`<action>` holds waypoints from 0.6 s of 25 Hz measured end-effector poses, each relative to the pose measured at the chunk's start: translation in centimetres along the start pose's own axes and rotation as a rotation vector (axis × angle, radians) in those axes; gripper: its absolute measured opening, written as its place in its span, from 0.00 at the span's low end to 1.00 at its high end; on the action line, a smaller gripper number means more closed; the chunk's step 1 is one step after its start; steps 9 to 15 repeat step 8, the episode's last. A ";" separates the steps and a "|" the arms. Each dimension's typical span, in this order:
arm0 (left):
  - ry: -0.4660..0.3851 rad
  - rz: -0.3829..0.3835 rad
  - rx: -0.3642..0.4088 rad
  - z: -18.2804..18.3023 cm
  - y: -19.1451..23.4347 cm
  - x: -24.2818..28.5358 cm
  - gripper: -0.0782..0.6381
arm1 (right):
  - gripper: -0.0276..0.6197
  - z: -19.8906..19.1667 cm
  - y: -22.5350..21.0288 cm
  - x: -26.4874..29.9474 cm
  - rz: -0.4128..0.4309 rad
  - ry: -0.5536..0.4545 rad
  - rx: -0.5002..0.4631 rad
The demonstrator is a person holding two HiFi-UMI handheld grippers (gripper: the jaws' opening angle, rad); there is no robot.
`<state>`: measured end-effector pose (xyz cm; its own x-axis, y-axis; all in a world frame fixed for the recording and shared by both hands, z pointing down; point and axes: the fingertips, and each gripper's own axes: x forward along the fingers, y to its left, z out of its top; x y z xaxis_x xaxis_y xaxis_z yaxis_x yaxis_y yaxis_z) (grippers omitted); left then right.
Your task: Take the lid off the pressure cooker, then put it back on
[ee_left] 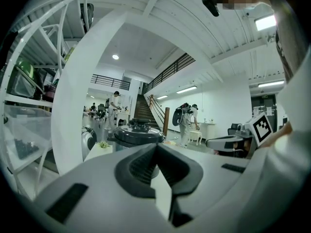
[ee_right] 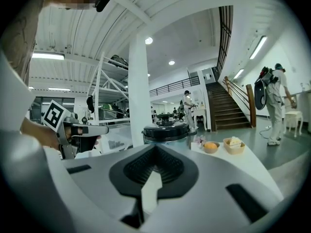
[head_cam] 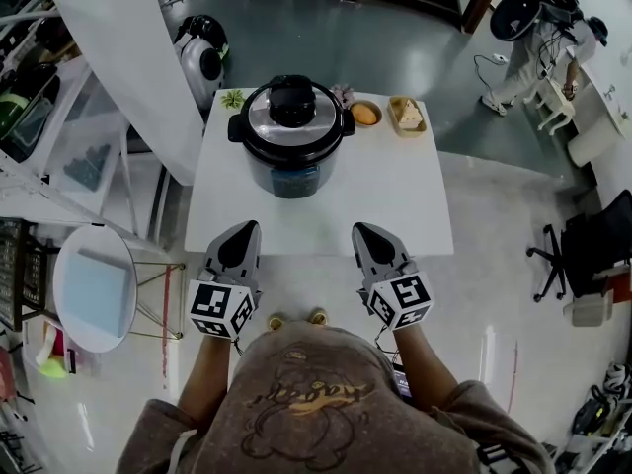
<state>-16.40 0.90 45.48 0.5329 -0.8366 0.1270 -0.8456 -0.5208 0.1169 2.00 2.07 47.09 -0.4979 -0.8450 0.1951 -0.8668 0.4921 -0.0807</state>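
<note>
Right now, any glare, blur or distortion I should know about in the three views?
Head view: sharp, pressure cooker evenly lit, light streaks glare on the glossy floor. Left gripper view: heavy fisheye bends the pillar, corners dark, ceiling light blown out, left gripper soft up close. Right gripper view: same fisheye and dark rim; right gripper blurred, pressure cooker behind it clear.

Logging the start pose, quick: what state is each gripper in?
Left gripper: closed, holding nothing.
Right gripper: closed, holding nothing.
</note>
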 end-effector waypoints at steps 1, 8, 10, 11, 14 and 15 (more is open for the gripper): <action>0.001 0.001 0.000 0.0 0.0 0.0 0.12 | 0.04 0.0 0.0 0.0 0.001 0.001 0.001; -0.001 0.017 -0.029 -0.1 0.2 -0.3 0.12 | 0.04 -0.5 -0.3 -0.3 0.000 0.005 0.011; -0.001 0.017 -0.029 -0.1 0.2 -0.3 0.12 | 0.04 -0.5 -0.3 -0.3 0.000 0.005 0.011; -0.001 0.017 -0.029 -0.1 0.2 -0.3 0.12 | 0.04 -0.5 -0.3 -0.3 0.000 0.005 0.011; -0.001 0.017 -0.029 -0.1 0.2 -0.3 0.12 | 0.04 -0.5 -0.3 -0.3 0.000 0.005 0.011; -0.001 0.017 -0.029 -0.1 0.2 -0.3 0.12 | 0.04 -0.5 -0.3 -0.3 0.000 0.005 0.011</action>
